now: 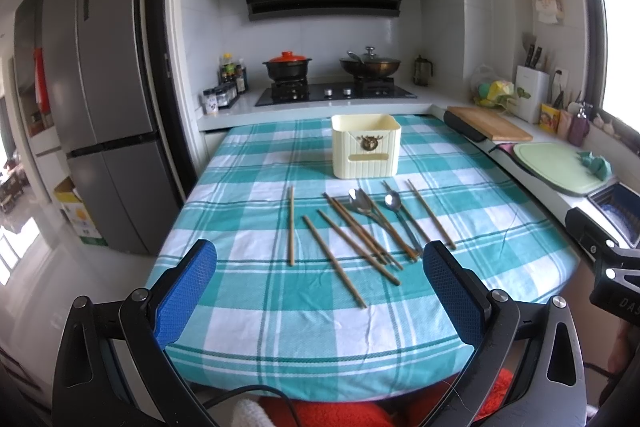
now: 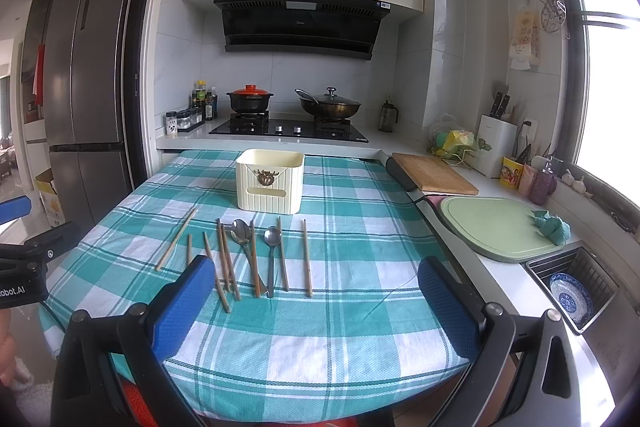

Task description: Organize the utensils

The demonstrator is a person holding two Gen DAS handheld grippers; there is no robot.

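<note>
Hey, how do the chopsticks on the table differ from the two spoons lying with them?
The chopsticks are thin brown sticks, straight from end to end; the spoons are shiny metal with rounded bowls. There are many chopsticks, scattered at differing angles, but only two spoons, both in the middle of the spread. All lie flat on the checked tablecloth in front of the cream holder, none inside it yet.

Wide bare tablecloth [image 2: 340, 327] lies open near the front edge. Further in, scattered chopsticks [image 2: 307, 259] and spoons [image 2: 273, 239] crowd the way to the cream holder [image 2: 269, 187].

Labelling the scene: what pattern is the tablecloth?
Teal and white plaid tablecloth, clearest in the right wrist view.
</note>
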